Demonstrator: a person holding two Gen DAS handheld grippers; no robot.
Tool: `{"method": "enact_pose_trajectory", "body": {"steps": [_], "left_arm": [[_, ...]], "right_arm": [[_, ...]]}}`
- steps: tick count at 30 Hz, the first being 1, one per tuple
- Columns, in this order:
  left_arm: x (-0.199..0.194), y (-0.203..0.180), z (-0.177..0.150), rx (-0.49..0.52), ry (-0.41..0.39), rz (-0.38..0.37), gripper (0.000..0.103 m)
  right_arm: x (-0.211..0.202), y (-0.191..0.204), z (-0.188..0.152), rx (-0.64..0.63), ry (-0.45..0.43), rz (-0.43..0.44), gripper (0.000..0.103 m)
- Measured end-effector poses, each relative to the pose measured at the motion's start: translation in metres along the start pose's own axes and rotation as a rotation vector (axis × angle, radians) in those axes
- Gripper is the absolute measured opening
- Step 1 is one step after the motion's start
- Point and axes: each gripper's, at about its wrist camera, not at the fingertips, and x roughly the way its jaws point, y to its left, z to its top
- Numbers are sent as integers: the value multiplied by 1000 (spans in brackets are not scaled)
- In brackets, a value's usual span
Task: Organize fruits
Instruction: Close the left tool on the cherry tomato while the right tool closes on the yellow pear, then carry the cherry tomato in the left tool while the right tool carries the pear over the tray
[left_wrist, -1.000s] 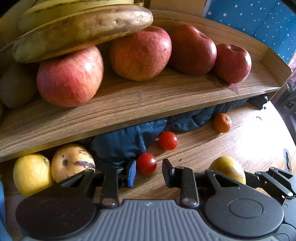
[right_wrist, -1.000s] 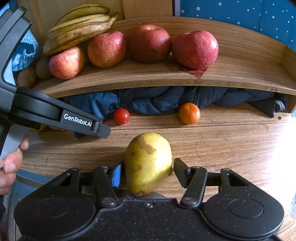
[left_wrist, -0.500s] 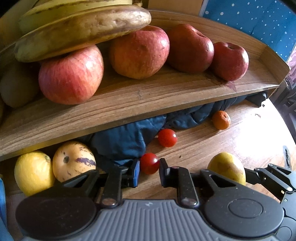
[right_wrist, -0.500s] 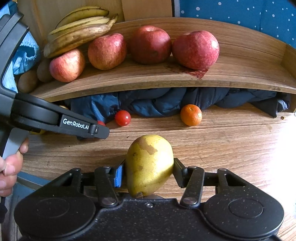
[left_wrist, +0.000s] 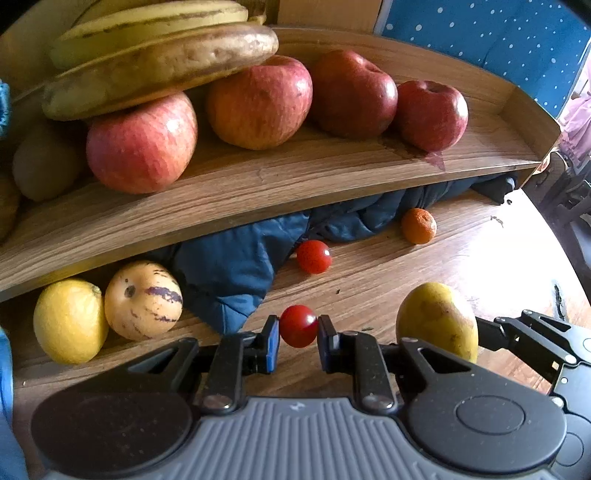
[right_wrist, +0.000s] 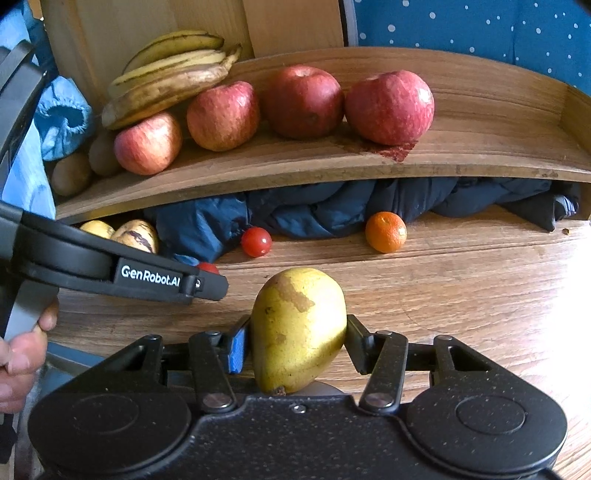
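while the left wrist view shows the left gripper (left_wrist: 298, 334) clamped on a tomato (left_wrist: 298, 325) at lower centre, the right view shows the right gripper (right_wrist: 295, 345) squeezing a pear (right_wrist: 298, 328); a blue cloth (right_wrist: 295, 212) fills under the shelf (right_wrist: 480, 147).

Apples (right_wrist: 303, 101) in a row on the shelf (right_wrist: 332, 162), bananas (right_wrist: 170, 74) atop the leftmost.
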Motion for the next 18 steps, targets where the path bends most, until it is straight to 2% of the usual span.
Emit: {"method": "enact_pose_trajectory", "body": {"steps": [10, 18], "left_arm": [[-27, -2, -13, -13, -27, 23, 23], [-45, -8, -35, -46, -33, 35, 23]], "right_arm": [[-21, 0, -2, -9, -44, 23, 54], [-46, 6, -13, -37, -63, 58, 54]]}}
